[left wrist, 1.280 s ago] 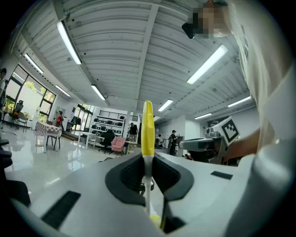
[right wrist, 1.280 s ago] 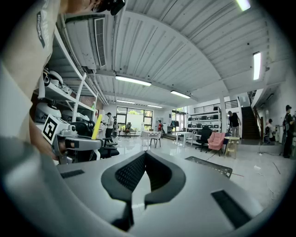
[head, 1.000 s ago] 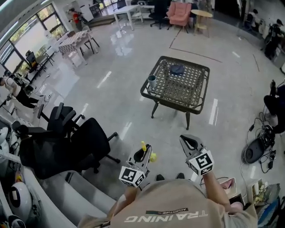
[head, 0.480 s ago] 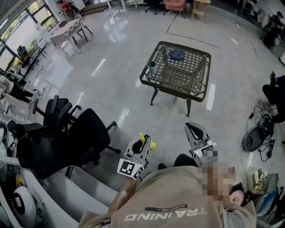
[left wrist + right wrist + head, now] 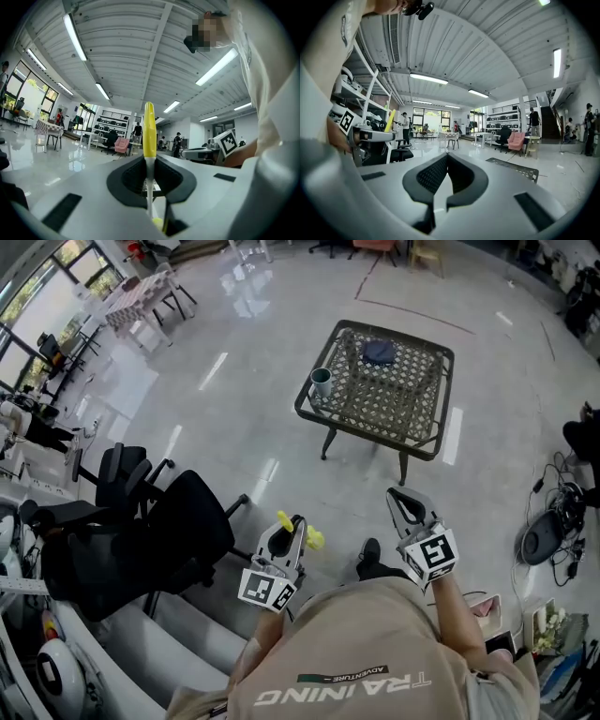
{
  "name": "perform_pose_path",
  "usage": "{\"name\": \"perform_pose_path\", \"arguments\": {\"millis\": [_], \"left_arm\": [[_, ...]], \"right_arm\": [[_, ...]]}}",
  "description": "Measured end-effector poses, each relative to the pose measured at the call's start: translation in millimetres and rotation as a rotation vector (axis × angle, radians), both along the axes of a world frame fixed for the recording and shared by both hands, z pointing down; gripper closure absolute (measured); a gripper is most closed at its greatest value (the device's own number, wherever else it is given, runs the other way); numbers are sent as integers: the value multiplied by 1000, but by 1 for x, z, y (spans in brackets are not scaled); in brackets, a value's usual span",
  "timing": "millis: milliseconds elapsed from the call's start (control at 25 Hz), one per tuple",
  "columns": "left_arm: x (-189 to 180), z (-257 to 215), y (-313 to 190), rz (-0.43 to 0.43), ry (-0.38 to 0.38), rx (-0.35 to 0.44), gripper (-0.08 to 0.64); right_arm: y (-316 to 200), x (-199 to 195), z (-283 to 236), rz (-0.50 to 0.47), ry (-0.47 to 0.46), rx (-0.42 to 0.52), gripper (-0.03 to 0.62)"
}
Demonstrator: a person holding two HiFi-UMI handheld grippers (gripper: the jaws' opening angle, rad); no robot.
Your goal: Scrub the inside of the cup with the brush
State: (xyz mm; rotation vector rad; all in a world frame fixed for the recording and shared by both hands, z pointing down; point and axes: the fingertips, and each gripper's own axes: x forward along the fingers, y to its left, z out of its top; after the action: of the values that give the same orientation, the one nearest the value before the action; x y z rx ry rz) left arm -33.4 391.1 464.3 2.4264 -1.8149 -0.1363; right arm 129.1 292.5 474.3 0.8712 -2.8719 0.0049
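Note:
A grey-blue cup (image 5: 321, 382) stands on the left corner of a dark wicker table (image 5: 424, 441), a few steps ahead on the floor. A yellow brush (image 5: 284, 520) is clamped in my left gripper (image 5: 292, 527), its handle (image 5: 149, 127) sticking up between the jaws of the left gripper (image 5: 149, 158). My right gripper (image 5: 403, 503) is held beside it at waist height, shut with nothing in it. In the right gripper view the right gripper (image 5: 446, 156) points toward the table (image 5: 516, 169), with the brush (image 5: 389, 120) off at the left.
A dark blue object (image 5: 379, 352) lies at the back of the table. Black office chairs (image 5: 159, 535) stand close at my left. Cables and gear (image 5: 544, 540) lie on the floor at the right. A shoe (image 5: 367, 557) shows below me on the glossy floor.
The table and cup have drawn slightly nearer and lower in the head view. Both grippers stay raised in front of the body, the left one still shut on the brush.

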Motion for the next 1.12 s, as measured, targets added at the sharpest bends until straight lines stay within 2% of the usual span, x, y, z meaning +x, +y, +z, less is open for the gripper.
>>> {"name": "perform_pose_path", "arguments": {"millis": [160,440,680,880,1120], "left_arm": [[2,-17,-32,-17,-17,12,518],[3,-18,-89,-39,-42,-18,518],[6,-12,-113,-21,-57,-33,518],[-16,-4,-135,-6,-20,-32,518],[-51,-6,-173,33,1,10,518]], "right_arm": [[-36,-5,-3,-41,-36,-18,576],[-90,-12,8,-98,-2,-14,576],[-104,-17,26,-111,-9,-69,577],[-111,-42,31,-140,36,-40,576],[-140,-76,22,-99,46,-33,577]]}}
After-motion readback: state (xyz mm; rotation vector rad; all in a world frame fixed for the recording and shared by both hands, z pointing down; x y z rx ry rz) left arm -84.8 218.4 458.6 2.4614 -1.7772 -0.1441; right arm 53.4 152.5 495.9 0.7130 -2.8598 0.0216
